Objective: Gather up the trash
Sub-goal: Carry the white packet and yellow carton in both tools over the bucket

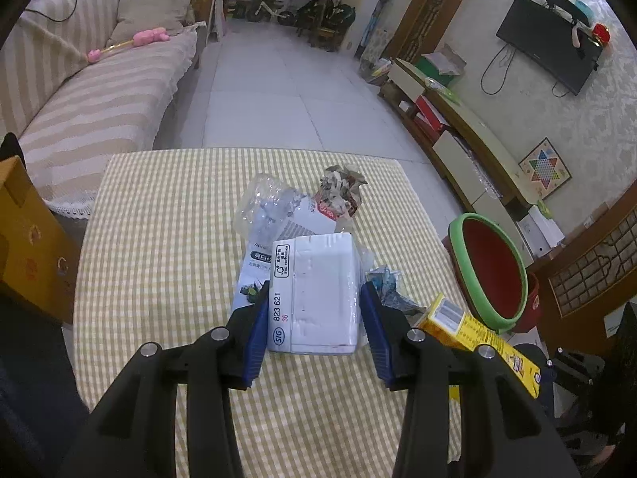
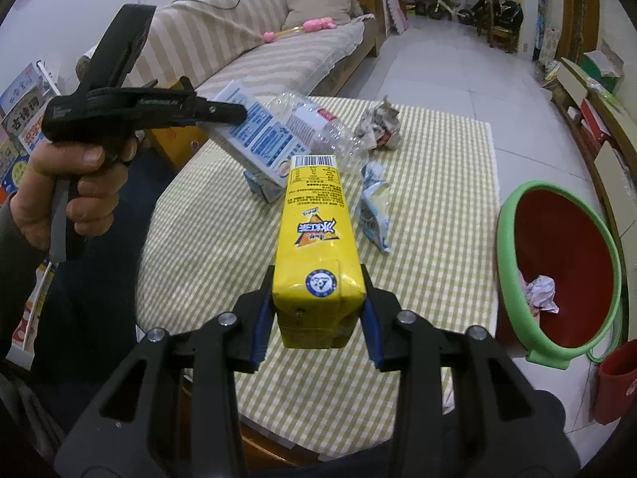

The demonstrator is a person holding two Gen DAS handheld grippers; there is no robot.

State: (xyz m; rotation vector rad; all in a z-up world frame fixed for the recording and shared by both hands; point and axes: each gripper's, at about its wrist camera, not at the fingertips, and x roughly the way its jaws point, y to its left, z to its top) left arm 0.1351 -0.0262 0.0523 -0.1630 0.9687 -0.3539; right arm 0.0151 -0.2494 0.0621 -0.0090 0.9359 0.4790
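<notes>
With the left gripper (image 1: 314, 318) pinching the white carton (image 1: 318, 294) and the right gripper (image 2: 318, 310) clamping the yellow carton (image 2: 314, 239) only at its end, either could slip and miss the red bin (image 2: 557, 263).

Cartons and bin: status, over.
Left gripper shut on white carton, right gripper shut on yellow carton. Both lifted off table. Red bin open at right, nothing blocking it.

A family living room, by the look of it: a striped sofa (image 1: 99, 91) with a cushion (image 1: 155, 10) along one wall, a flat television (image 1: 549, 44) mounted opposite, children's bikes (image 1: 270, 12) parked at the far end, and pale tiled floor (image 1: 278, 91) between.
</notes>
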